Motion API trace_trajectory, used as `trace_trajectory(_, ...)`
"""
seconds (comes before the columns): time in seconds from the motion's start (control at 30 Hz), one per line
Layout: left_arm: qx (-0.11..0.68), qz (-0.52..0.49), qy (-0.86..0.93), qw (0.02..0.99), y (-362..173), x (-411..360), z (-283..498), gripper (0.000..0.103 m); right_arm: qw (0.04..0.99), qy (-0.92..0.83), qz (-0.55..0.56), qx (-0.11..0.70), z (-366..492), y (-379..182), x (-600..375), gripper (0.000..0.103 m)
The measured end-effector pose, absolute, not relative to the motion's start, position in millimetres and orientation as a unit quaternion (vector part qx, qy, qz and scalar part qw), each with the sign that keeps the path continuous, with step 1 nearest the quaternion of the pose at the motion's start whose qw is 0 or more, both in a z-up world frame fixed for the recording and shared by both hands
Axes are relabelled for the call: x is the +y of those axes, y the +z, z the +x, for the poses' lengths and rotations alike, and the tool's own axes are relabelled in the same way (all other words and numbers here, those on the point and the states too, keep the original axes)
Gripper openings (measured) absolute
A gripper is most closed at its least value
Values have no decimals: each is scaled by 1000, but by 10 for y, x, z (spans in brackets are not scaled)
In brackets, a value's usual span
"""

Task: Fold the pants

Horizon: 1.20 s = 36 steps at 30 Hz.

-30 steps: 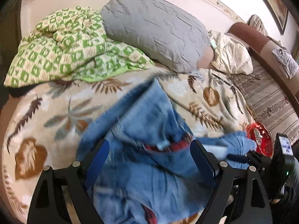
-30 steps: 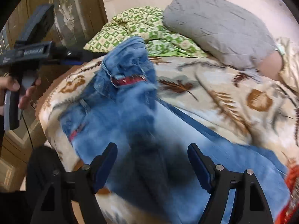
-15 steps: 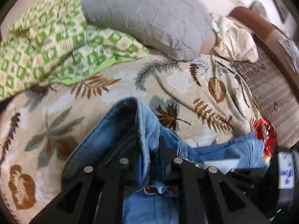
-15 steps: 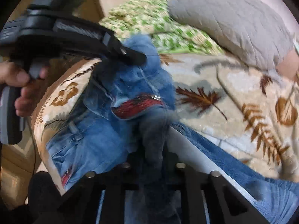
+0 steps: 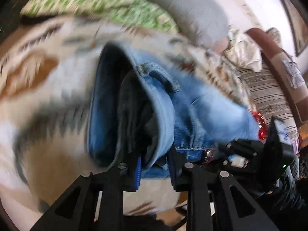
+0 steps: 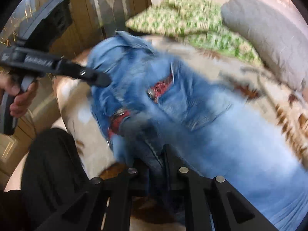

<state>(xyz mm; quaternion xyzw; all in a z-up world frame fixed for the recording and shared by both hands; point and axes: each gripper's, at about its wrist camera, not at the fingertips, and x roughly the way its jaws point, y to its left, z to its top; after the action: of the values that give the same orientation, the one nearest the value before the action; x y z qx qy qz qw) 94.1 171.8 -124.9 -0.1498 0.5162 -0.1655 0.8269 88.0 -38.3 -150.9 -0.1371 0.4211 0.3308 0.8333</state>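
Observation:
Light blue jeans (image 5: 202,104) lie bunched on a leaf-patterned bedspread (image 5: 48,105). My left gripper (image 5: 156,165) pinches the waistband near a belt loop; its jaws are easing open with the denim still pressed between them. In the right wrist view the jeans (image 6: 211,125) spread to the right, showing red pocket trim. My right gripper (image 6: 156,163) holds a fold of the waist edge, its jaws also opening slightly around the cloth. The left gripper (image 6: 57,67) shows at the upper left, held by a hand (image 6: 21,98). Both views are motion-blurred.
A grey pillow (image 6: 269,34) and a green-checked blanket (image 6: 192,19) lie at the head of the bed. A striped sofa (image 5: 269,96) and a red shiny object (image 5: 259,119) sit at the right. Wooden doors (image 6: 86,19) stand left; the person's dark-clothed leg (image 6: 53,163) is near.
Both grippers went from wide open to closed on the jeans' waist. Both hands then swept down and sideways, dragging the waist with them; the views are now blurred.

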Motion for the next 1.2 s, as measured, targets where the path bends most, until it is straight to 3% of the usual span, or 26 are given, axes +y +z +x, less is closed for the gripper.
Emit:
trace_trajectory(0.07,507,-154,-163,832,-1283,1719,865,27,837,320,-154,417,827,-1559,-342,19)
trace_trajectory(0.1,504,-153,-161,835,-1244,1711,846,28,839,316,-161,412,802,-1542,-330,25)
trace_trajectory(0.13,503,-153,-158,836,-1198,1703,834,39,838,316,-166,413,785,-1516,-328,40)
trace_trajectory(0.17,502,-153,-141,840,-1115,1713,816,64,838,314,-168,414,769,-1487,-335,52)
trace_trajectory(0.2,492,-158,-132,846,-1036,1740,788,76,840,311,-166,413,760,-1450,-364,81)
trace_trajectory(0.23,479,-164,-127,853,-957,1780,749,89,843,312,-157,408,743,-1408,-405,90)
trace_trajectory(0.43,451,-178,-108,868,-675,1937,735,90,865,322,-146,358,579,-1116,-572,90)
trace_trajectory(0.8,519,-241,-110,813,-1302,2112,1018,91,833,339,-271,343,511,-1477,-27,90)
trace_trajectory(0.97,537,-239,-113,801,-1434,1991,1144,101,832,318,-302,339,629,-1657,152,90)
trace_trajectory(1.03,533,-239,-107,805,-1469,1984,1166,100,837,304,-298,344,716,-1733,124,90)
trace_trajectory(1.07,533,-241,-110,804,-1476,1983,1173,83,839,308,-277,354,765,-1739,86,88)
trace_trajectory(1.1,529,-241,-123,804,-1465,1978,1168,57,841,311,-246,368,841,-1734,22,78)
trace_trajectory(1.13,529,-242,-132,803,-1460,1972,1170,40,842,314,-231,372,872,-1721,-11,69)
trace_trajectory(1.2,523,-238,-139,806,-1424,1960,1173,37,845,315,-228,367,882,-1694,-24,56)
